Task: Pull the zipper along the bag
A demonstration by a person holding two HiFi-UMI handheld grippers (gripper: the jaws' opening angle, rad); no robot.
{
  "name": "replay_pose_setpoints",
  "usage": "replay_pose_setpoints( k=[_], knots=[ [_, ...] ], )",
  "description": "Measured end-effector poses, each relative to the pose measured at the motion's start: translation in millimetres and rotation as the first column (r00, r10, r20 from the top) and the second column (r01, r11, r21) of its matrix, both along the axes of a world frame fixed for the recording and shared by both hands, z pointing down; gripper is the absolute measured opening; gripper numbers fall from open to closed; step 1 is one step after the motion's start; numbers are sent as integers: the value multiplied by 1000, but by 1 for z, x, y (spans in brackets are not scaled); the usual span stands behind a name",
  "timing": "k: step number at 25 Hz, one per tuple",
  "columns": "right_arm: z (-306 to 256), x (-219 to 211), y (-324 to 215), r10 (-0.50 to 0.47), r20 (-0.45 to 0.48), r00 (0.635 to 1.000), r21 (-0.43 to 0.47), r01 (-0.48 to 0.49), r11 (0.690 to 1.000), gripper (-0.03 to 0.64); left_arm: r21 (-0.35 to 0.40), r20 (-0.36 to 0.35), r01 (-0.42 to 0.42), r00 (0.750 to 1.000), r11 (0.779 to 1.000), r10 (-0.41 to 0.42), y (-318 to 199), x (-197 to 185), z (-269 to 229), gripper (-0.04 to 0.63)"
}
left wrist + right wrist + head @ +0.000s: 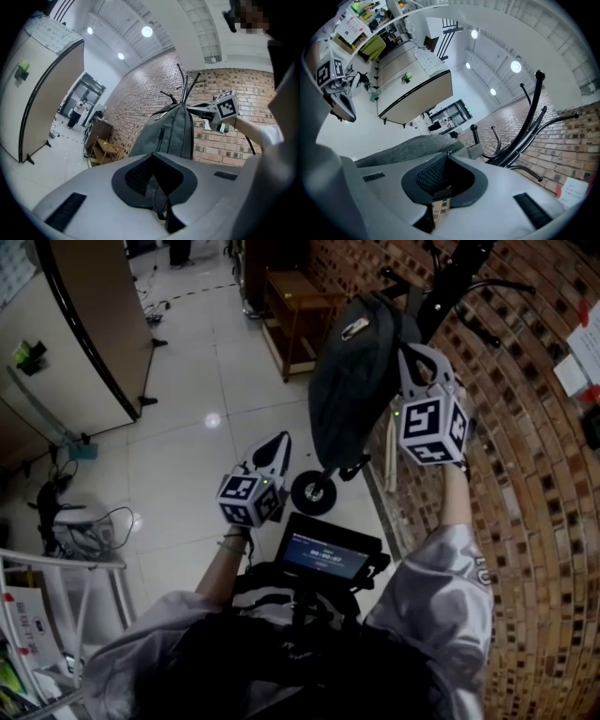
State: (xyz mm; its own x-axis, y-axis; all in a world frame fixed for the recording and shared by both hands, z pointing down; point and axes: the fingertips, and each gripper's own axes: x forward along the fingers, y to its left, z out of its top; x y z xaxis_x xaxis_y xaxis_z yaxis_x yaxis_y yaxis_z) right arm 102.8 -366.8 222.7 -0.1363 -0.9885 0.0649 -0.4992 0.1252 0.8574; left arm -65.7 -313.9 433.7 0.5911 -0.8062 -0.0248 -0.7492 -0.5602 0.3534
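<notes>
A dark grey backpack (352, 381) hangs from a black coat rack (450, 282) against the brick wall. In the left gripper view the backpack (171, 133) hangs ahead with a side zipper showing. My right gripper (405, 354) is at the bag's top right edge. In its own view the right gripper (448, 154) has its jaws together at the grey fabric (408, 150), with a small metal zipper tab at the tips. My left gripper (279, 442) is lower, by the bag's left side. The left gripper (153, 157) is shut on a grey strap (157, 194) of the bag.
A brick wall (525, 474) runs along the right. Below the bag stands a small black wheel (312, 491). A wooden shelf (295, 320) is behind the bag. A brown partition board (94, 315) and cables stand at the left on the white tiled floor.
</notes>
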Motion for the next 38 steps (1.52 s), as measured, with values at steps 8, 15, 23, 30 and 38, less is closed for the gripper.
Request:
replay_pose_setpoints(
  k=[8, 15, 23, 30, 38],
  knots=[
    [4, 3, 5, -33, -9, 999, -32, 32, 999, 9, -4, 12, 19, 1000, 1000, -18, 10, 12, 2, 8],
    [1, -5, 6, -79, 18, 997, -26, 80, 996, 9, -6, 19, 45, 999, 999, -45, 19, 14, -1, 8],
    [4, -4, 10, -70, 42, 997, -15, 71, 997, 9, -7, 32, 62, 998, 998, -62, 22, 9, -3, 8],
    [8, -5, 13, -57, 58, 997, -4, 58, 998, 9, 2, 35, 48, 998, 999, -48, 23, 13, -4, 8],
    [16, -6, 19, -62, 79, 995, -10, 63, 998, 9, -9, 38, 52, 998, 999, -52, 22, 10, -1, 8]
  ],
)
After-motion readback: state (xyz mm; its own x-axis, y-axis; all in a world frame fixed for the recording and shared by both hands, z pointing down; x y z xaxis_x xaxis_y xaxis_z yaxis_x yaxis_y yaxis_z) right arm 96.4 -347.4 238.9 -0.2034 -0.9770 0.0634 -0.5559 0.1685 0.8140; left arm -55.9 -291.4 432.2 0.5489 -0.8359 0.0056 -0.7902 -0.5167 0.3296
